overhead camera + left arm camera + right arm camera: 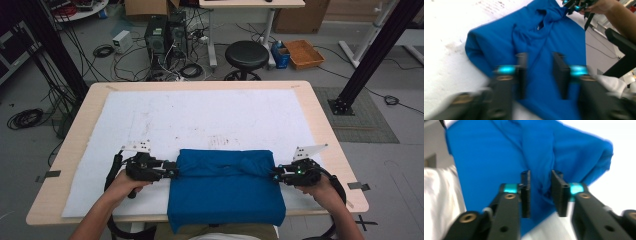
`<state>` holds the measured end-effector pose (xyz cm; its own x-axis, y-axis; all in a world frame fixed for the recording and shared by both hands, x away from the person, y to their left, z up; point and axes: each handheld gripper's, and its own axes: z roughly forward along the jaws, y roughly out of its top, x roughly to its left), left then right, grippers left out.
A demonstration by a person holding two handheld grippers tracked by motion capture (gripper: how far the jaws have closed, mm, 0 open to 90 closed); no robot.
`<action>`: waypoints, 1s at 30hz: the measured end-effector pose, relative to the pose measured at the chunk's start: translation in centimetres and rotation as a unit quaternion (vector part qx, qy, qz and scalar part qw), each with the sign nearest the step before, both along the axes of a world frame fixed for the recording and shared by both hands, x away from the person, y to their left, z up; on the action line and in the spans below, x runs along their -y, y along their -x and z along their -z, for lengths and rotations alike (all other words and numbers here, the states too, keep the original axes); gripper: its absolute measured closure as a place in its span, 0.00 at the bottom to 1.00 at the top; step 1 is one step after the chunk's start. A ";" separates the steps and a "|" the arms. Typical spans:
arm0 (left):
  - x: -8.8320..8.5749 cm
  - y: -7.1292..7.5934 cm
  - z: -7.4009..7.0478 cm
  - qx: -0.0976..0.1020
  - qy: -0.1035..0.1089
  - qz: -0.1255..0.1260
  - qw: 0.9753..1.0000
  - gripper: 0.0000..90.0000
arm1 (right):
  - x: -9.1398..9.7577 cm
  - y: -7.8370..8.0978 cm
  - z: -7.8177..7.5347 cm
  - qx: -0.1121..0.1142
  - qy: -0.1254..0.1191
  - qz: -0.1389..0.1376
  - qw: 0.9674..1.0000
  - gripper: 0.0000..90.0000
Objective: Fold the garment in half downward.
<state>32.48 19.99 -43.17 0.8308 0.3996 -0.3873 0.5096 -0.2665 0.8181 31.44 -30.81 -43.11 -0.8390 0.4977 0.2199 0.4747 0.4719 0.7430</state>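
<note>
Folded blue T-shirt (225, 187) sits at 6 o'clock on the worktop (200, 117), its near edge hanging over. Left tongs (175, 171) at its 9 o'clock edge, right tongs (274, 175) at 3 o'clock. Both released, jaws apart over the cloth.

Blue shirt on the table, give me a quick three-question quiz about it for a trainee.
1. True or false: the blue shirt hangs over the table's near edge.
2. What lies between the shirt and the wooden table? A) a white sheet B) a green mat C) nothing
3. Fill in: the left claw and the right claw sit at the shirt's two ____ sides.

Key
1. True; its lower part drapes past the edge toward the person.
2. A, the white sheet.
3. Opposite; each claw's jaws stand apart, with blue cloth seen through the gap in both gripper views.
</note>
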 end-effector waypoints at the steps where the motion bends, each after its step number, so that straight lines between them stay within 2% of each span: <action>1: 0.0 0.0 0.0 0.000 0.000 0.000 1.000 0.60 | 0.0 0.0 0.0 0.000 0.000 0.000 1.000 0.75; 2: -0.1 -0.4 -0.4 0.030 -0.001 -0.052 0.998 0.56 | 0.0 -0.2 -0.8 0.013 -0.031 0.018 0.999 0.62; 3: -0.1 -0.4 -0.4 0.030 -0.001 -0.052 0.998 0.50 | 0.0 -0.4 -1.1 0.022 -0.041 0.037 0.998 0.58; 4: 0.0 -1.2 -0.7 0.053 -0.024 -0.102 0.993 0.48 | -0.1 -0.7 -1.4 0.027 -0.045 0.049 0.997 0.56; 6: 0.3 -2.0 -0.9 0.064 -0.028 -0.142 0.987 0.48 | -0.7 -1.6 -1.7 0.050 -0.044 0.092 0.994 0.51; 7: 0.5 -2.7 -0.9 0.069 -0.040 -0.164 0.983 0.48 | -1.0 -1.9 -1.8 0.052 -0.036 0.110 0.992 0.50; 8: 0.5 -2.7 -0.9 0.069 -0.040 -0.164 0.983 0.47 | -1.4 -2.5 -1.8 0.060 -0.016 0.135 0.989 0.50; 9: 1.3 -3.8 -0.5 0.065 -0.058 -0.189 0.978 0.47 | -1.8 -2.9 -1.7 0.064 0.002 0.152 0.986 0.50; 10: 1.8 -4.3 -0.3 0.060 -0.074 -0.198 0.976 0.47 | -2.1 -3.4 -1.5 0.064 0.020 0.166 0.984 0.49; 12: 2.7 -4.9 0.3 0.050 -0.098 -0.200 0.973 0.46 | -2.4 -4.3 -1.0 0.063 0.041 0.175 0.982 0.48; 13: 3.1 -5.1 0.7 0.048 -0.109 -0.199 0.973 0.46 | -2.4 -4.7 -0.6 0.050 0.052 0.180 0.981 0.48; 14: 3.1 -5.1 0.7 0.048 -0.109 -0.199 0.973 0.46 | -2.4 -5.1 -0.2 0.036 0.058 0.180 0.981 0.47; 15: 3.7 -5.3 1.3 0.040 -0.124 -0.193 0.972 0.46 | -2.4 -5.3 0.2 0.023 0.057 0.177 0.982 0.47; 16: 3.8 -5.4 1.5 0.033 -0.129 -0.188 0.973 0.46 | -2.3 -5.4 0.6 0.012 0.058 0.176 0.983 0.48; 17: 3.8 -5.4 1.5 0.033 -0.129 -0.188 0.973 0.47 | -2.3 -5.5 0.8 0.005 0.061 0.171 0.983 0.51; 18: 3.8 -5.5 1.8 0.024 -0.142 -0.186 0.972 0.47 | -2.3 -5.4 1.1 0.000 0.064 0.164 0.984 0.57; 19: 3.8 -5.5 1.9 0.024 -0.142 -0.186 0.972 0.47 | -2.3 -5.4 1.1 0.000 0.064 0.164 0.984 0.57; 20: 3.6 -5.2 1.8 0.036 -0.161 -0.191 0.968 0.62 | -2.4 -5.2 1.2 0.007 0.070 0.158 0.985 0.67; 21: 3.6 -5.2 1.8 0.036 -0.161 -0.191 0.968 0.72 | -2.4 -5.2 1.2 0.004 0.066 0.150 0.987 0.78; 22: 3.3 -5.1 1.8 0.037 -0.161 -0.197 0.966 0.79 | -2.4 -5.1 1.2 0.002 0.063 0.143 0.988 0.80; 24: 3.0 -5.0 1.9 0.030 -0.153 -0.202 0.967 0.89 | -2.6 -5.0 1.1 0.006 0.066 0.136 0.989 0.85; 25: 2.7 -5.0 1.9 0.023 -0.149 -0.207 0.967 0.89 | -2.6 -5.0 1.1 0.006 0.066 0.136 0.989 0.85; 26: 2.3 -5.0 2.0 0.009 -0.129 -0.211 0.969 0.95 | -2.6 -4.9 1.1 0.008 0.067 0.135 0.989 0.86; 27: 2.3 -5.0 2.0 0.009 -0.129 -0.211 0.969 0.95 | -2.6 -4.9 1.1 0.007 0.066 0.135 0.989 0.86; 28: 2.0 -4.9 2.0 0.007 -0.122 -0.212 0.970 0.92 | -2.6 -4.9 1.1 0.006 0.066 0.135 0.989 0.86; 30: 1.4 -4.9 1.6 0.008 -0.074 -0.230 0.970 0.77 | -2.6 -4.9 1.1 0.007 0.065 0.136 0.989 0.86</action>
